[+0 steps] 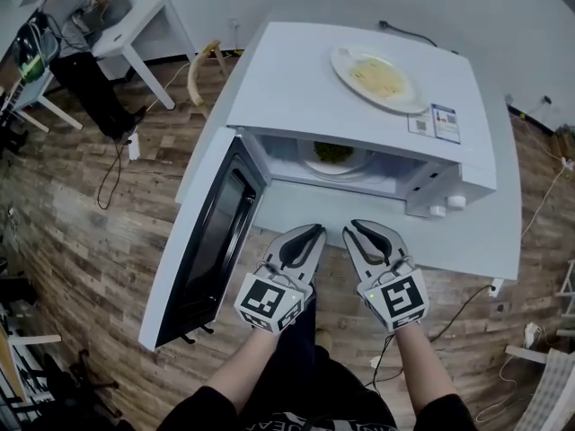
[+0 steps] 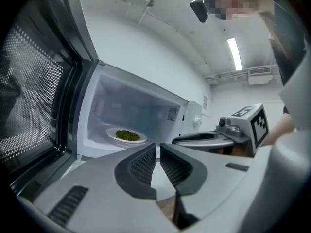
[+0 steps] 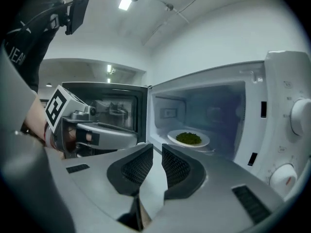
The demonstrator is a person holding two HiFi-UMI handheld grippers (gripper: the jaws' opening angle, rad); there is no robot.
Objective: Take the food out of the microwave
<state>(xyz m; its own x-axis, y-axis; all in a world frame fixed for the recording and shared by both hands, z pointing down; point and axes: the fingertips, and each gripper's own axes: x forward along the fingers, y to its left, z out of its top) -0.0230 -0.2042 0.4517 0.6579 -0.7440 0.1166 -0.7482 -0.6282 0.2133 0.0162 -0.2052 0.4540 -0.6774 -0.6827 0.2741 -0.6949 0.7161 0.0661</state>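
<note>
A white microwave [image 1: 287, 88] stands on a white table [image 1: 472, 241] with its door [image 1: 211, 241] swung open to the left. Inside, on the turntable, lies a white plate of green food [image 1: 334, 153], also seen in the left gripper view [image 2: 127, 136] and the right gripper view [image 3: 188, 139]. My left gripper [image 1: 316, 231] [image 2: 158, 148] and right gripper [image 1: 353, 226] [image 3: 158, 147] hover side by side just in front of the opening, short of the plate. Both point into the cavity. Both are shut with nothing between their jaws.
A second plate with pale noodles [image 1: 377, 77] rests on top of the microwave. Its knobs [image 1: 446, 206] sit at the right of the opening. The open door flanks my left gripper. A person [image 1: 76, 34] stands at a far table; cables lie on the wood floor.
</note>
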